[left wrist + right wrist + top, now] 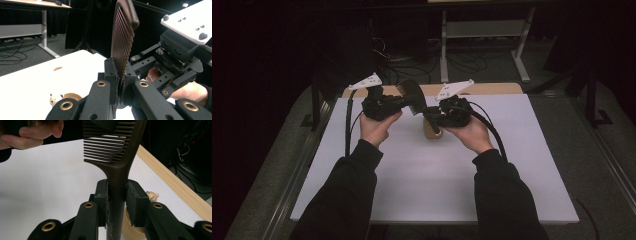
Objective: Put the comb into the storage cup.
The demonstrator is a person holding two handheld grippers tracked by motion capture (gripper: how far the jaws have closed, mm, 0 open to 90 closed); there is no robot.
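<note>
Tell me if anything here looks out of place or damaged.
Nothing looks broken or spilled. The one unusual thing: the brown comb is clamped at both ends, handle in the right gripper, toothed end in the left gripper, above a small bear-topped wooden holder on the table.

Both forearms reach forward over the table; the left gripper [409,102] and right gripper [432,120] meet mid-table, jaws closed, each hand cradling its gripper from beneath.

A dim lab or studio room: a white table [432,190] stands on grey carpet [592,165], loose cables [462,62] trail across the far floor, a white-framed desk [484,30] sits beyond, and black drapes [15,17] surround it.
</note>
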